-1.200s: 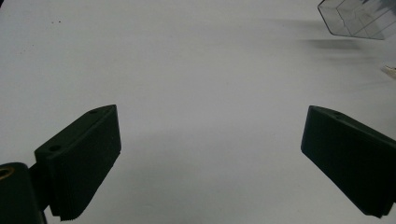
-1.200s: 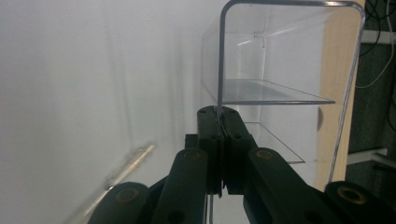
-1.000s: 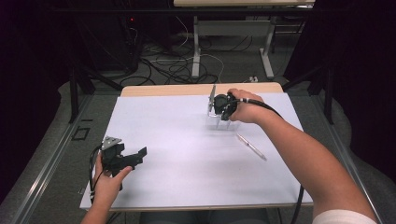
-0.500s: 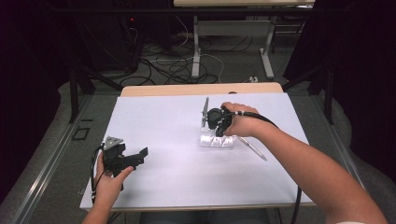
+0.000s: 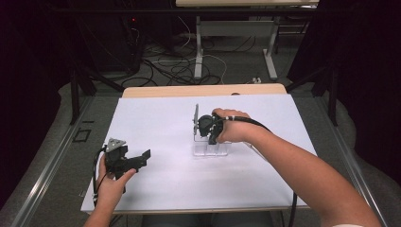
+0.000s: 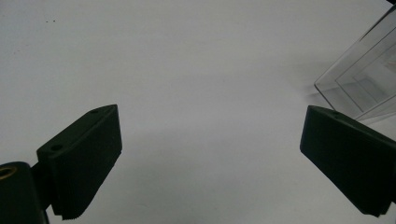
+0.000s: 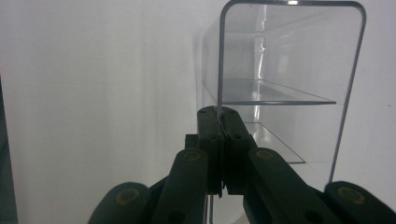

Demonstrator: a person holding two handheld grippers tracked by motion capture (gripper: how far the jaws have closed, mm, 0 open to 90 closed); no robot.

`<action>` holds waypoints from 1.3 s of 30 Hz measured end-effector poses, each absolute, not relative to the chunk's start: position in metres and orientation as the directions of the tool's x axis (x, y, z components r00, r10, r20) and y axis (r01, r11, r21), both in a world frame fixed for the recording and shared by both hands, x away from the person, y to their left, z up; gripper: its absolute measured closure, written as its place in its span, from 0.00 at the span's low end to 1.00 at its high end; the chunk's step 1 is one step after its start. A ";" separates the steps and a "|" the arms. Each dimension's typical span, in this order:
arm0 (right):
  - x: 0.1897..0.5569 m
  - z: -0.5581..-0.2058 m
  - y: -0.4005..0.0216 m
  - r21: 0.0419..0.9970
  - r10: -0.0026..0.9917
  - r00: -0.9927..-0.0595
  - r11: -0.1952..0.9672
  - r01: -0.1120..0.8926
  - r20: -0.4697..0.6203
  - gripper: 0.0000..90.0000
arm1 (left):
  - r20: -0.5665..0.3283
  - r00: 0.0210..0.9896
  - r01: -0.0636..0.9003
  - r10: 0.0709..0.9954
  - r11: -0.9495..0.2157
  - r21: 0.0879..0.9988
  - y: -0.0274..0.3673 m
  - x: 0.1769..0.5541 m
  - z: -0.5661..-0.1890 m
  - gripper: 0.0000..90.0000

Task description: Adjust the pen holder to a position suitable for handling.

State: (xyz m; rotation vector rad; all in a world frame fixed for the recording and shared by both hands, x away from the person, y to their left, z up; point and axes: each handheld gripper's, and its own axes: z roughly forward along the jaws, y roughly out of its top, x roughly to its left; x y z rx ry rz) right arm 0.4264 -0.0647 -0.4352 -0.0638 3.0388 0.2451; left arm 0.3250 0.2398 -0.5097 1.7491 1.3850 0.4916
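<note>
The clear acrylic rack point(image 5: 209, 149), long axis across the tabletop point(image 5: 156, 118), is clamped by the right tongs point(image 7: 219, 122); the left tongs point(image 6: 210, 158) stand apart.

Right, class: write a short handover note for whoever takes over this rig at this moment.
Right gripper: shut on one wall of the clear rack, mid-table.
Left gripper: open, empty, low over the white sheet near its front left corner.
Done: rack gripped.
Left: probably set the rack in place and let go; its destination is not evident. A thin stick lies right of the right hand, partly hidden.
</note>
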 end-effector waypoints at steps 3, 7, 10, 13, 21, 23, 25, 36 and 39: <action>0.428 -0.439 -0.059 0.169 -0.022 -0.996 0.985 -0.037 -0.091 0.98 | -0.180 0.319 0.606 0.931 -0.054 0.793 0.241 0.325 -0.510 0.06; 0.430 -0.441 -0.058 0.180 -0.017 -0.996 0.983 -0.032 -0.082 0.98 | -0.188 0.315 0.606 0.930 -0.046 0.794 0.242 0.325 -0.510 0.06; 0.431 -0.443 -0.057 0.193 -0.019 -0.996 0.980 -0.036 -0.087 0.98 | -0.189 0.313 0.606 0.931 -0.042 0.794 0.243 0.325 -0.511 0.06; 0.431 -0.443 -0.056 0.194 -0.020 -0.994 0.980 -0.040 -0.103 0.97 | -0.189 0.314 0.606 0.930 -0.043 0.795 0.243 0.325 -0.510 0.06; 0.428 -0.435 -0.065 0.265 0.026 -0.993 0.964 -0.006 -0.119 0.88 | -0.185 0.317 0.606 0.930 -0.048 0.794 0.242 0.325 -0.511 0.06; 0.427 -0.434 -0.069 0.289 0.065 -0.991 0.957 0.029 -0.115 0.86 | -0.182 0.318 0.610 0.931 -0.053 0.791 0.242 0.325 -0.511 0.06; 0.427 -0.432 -0.073 0.317 0.085 -0.989 0.947 0.043 -0.121 0.85 | -0.182 0.318 0.607 0.931 -0.052 0.793 0.241 0.325 -0.511 0.07; 0.430 -0.419 -0.100 0.404 0.204 -0.969 0.905 0.132 -0.142 0.75 | -0.178 0.318 0.609 0.931 -0.057 0.791 0.241 0.325 -0.511 0.07; 0.431 -0.417 -0.110 0.421 0.250 -0.959 0.891 0.172 -0.136 0.72 | -0.181 0.314 0.610 0.932 -0.052 0.791 0.241 0.325 -0.512 0.07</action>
